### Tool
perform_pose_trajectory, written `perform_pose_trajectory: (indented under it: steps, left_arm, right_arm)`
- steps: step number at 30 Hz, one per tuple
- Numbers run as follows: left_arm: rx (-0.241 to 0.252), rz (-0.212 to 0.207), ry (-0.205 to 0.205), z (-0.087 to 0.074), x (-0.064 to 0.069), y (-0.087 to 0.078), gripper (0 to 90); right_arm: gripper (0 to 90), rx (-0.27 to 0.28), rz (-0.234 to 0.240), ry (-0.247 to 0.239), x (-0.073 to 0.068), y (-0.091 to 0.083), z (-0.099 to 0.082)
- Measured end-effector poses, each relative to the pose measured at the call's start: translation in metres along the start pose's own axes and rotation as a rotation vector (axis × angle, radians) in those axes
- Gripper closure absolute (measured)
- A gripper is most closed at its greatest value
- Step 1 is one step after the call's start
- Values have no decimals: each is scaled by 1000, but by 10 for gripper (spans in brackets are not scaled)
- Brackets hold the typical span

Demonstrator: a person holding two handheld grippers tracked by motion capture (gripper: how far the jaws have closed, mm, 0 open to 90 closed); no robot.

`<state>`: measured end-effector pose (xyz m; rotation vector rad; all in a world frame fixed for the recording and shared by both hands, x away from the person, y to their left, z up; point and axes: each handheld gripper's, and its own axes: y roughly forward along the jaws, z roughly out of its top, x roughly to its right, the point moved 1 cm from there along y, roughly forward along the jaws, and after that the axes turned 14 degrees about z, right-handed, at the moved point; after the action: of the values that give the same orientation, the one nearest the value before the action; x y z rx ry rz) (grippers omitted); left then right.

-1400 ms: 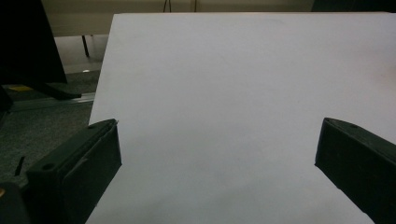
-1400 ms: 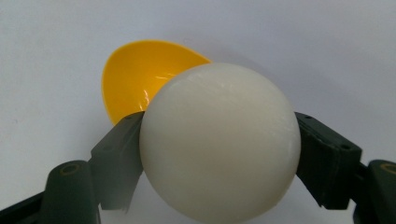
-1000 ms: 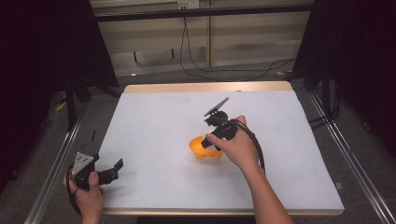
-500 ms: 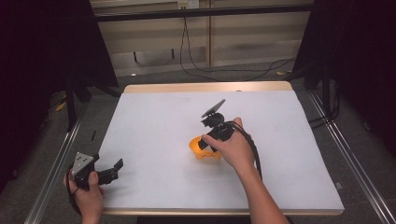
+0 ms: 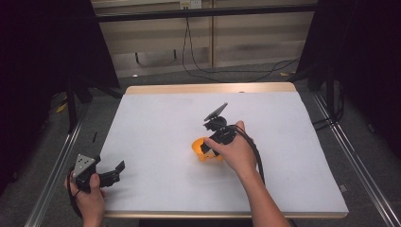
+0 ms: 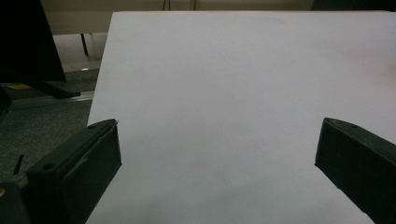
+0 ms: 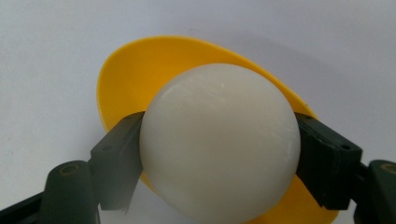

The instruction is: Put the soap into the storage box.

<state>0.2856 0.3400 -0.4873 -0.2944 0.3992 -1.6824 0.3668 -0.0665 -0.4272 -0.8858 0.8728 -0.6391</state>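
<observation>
Two jobs stand apart: the right gripper (image 7: 219,154) clamps the ball (image 7: 219,144) over the bowl (image 7: 135,74), not yet released, while the left gripper (image 6: 217,154) gapes idle.

Right gripper (image 5: 204,150) with smooth white egg-shaped ball (image 7: 219,144) edges slightly nearer shallow yellow plastic bowl (image 5: 199,145), now directly over it; wrist tilts a touch.

No writing, label, brand, number or sign can be read anywhere in these pictures.
</observation>
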Motion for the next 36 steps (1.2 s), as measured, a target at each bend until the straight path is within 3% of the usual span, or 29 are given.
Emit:
perform_pose_trajectory:
  steps: [5, 7, 9, 14, 20, 23, 25, 36]
  left_arm:
    - [0, 0, 1, 0, 0, 0, 2]
    - [-1, 0, 0, 0, 0, 0, 1]
    - [-1, 0, 1, 0, 0, 0, 2]
    - [0, -1, 0, 0, 0, 0, 1]
    - [-1, 0, -4, 0, 1, 0, 1]
    - [0, 3, 2, 0, 0, 0, 2]
    - [1, -2, -1, 0, 1, 0, 1]
    - [1, -6, 5, 0, 1, 0, 1]
  right_arm:
    - [230, 16, -2, -1, 0, 0, 0]
    - [232, 41, 31, 3, -2, -5, 1]
    - [236, 70, 27, 8, -4, -12, 1]
    - [211, 82, 20, 5, -4, -20, -1]
    - [150, 115, 3, -7, 7, -28, -9]
    - [46, 145, -21, -12, 11, -30, -15]
    - [7, 163, -9, -8, 14, -33, -20]
    - [0, 291, 14, 16, 39, -46, -50]
